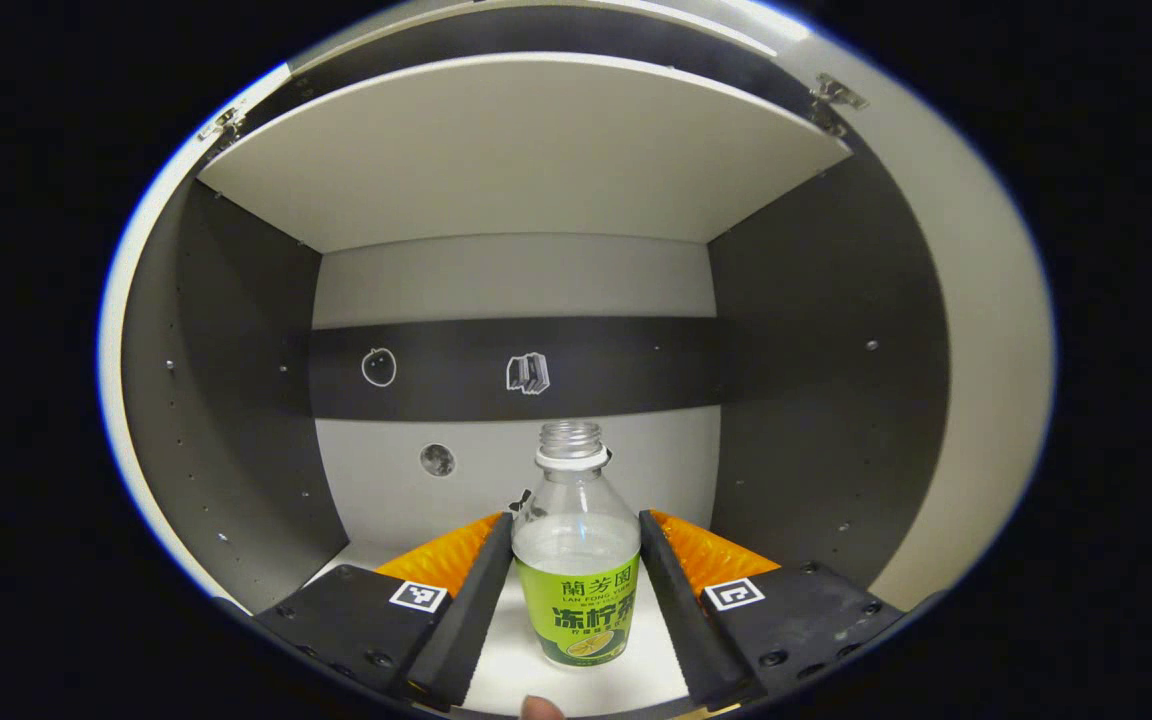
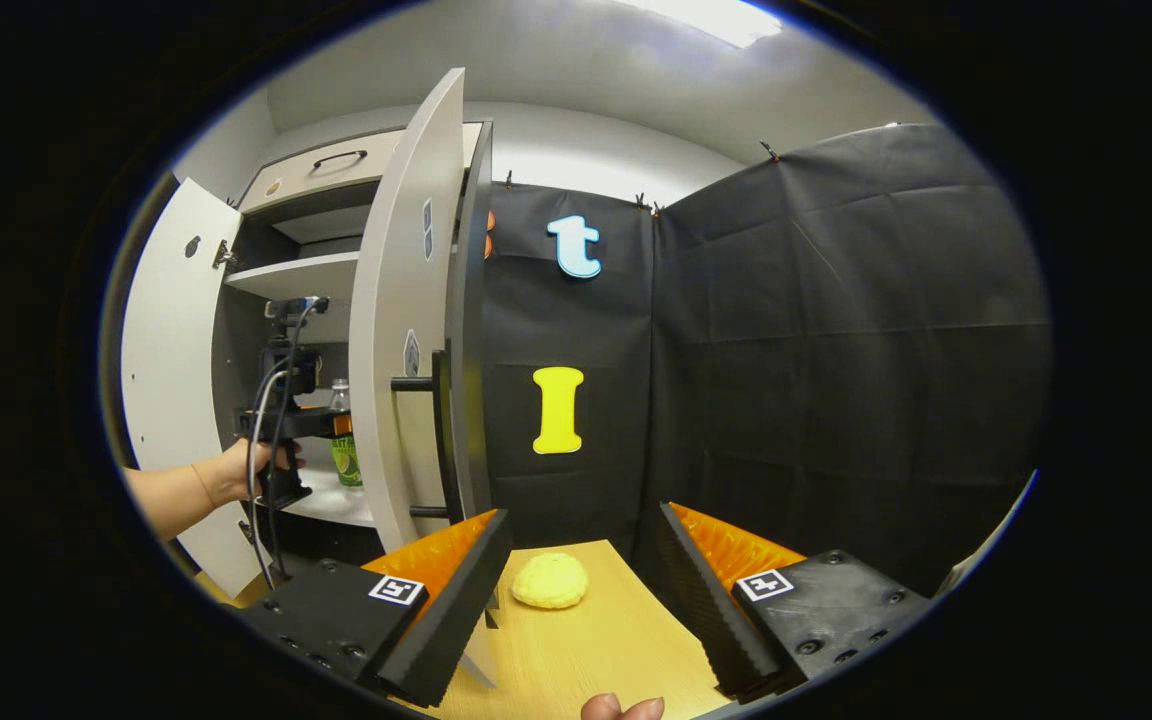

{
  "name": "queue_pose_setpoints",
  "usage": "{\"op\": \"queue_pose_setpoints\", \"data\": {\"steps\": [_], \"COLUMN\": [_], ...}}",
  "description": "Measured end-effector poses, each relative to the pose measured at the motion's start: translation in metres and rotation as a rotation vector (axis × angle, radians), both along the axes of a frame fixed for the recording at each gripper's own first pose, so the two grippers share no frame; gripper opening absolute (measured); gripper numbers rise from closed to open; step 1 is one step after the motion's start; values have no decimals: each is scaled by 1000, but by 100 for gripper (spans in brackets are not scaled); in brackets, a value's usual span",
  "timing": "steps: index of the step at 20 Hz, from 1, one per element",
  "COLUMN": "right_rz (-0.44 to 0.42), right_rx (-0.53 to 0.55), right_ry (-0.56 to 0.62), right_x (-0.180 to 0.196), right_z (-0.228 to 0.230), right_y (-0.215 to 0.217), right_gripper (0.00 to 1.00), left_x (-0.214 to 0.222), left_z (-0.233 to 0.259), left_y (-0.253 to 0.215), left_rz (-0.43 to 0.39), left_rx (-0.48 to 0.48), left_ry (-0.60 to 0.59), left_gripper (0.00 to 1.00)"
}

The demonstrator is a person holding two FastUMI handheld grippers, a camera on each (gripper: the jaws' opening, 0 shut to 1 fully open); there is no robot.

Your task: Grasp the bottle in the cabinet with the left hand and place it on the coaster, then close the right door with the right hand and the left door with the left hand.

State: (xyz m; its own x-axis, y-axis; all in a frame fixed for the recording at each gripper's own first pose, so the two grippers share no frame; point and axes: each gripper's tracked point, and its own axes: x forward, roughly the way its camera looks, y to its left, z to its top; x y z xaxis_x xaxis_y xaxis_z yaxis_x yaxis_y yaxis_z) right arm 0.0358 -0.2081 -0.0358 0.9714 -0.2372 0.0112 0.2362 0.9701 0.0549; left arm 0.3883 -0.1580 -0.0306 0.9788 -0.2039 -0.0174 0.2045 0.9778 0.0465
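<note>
A clear bottle (image 1: 576, 545) with a green label and no cap stands on the cabinet's lower shelf (image 1: 506, 670). My left gripper (image 1: 576, 517) reaches into the cabinet, and both fingers lie against the bottle's sides. In the right gripper view, a hand holds the left gripper (image 2: 286, 420) at the bottle (image 2: 344, 455), between the open left door (image 2: 171, 400) and the open right door (image 2: 406, 330). My right gripper (image 2: 584, 515) hangs open over the wooden table (image 2: 616, 640), with a round yellow coaster (image 2: 549, 580) lying just beyond its fingertips.
An upper shelf (image 1: 526, 150) spans the cabinet above the bottle. The right door's dark bar handle (image 2: 436, 440) faces my right gripper. The booth's black cloth wall (image 2: 836, 350) stands behind the table.
</note>
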Motion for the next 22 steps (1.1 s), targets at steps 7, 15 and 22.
{"op": "queue_pose_setpoints", "data": {"steps": [7,15,22], "right_rz": [9,38,40], "right_rx": [-4,-51,-71], "right_ry": [-21,-34,-34], "right_x": [-5,-16,-29], "right_z": [8,16,16], "right_y": [13,39,47], "right_gripper": [97,97,97], "left_x": [-105,-224,-314], "left_z": [14,-19,-100], "left_y": [22,40,50], "left_rz": [-57,-96,-113], "left_rx": [-17,-57,-63], "left_ry": [-43,-65,-50], "left_gripper": [78,78,78]}}
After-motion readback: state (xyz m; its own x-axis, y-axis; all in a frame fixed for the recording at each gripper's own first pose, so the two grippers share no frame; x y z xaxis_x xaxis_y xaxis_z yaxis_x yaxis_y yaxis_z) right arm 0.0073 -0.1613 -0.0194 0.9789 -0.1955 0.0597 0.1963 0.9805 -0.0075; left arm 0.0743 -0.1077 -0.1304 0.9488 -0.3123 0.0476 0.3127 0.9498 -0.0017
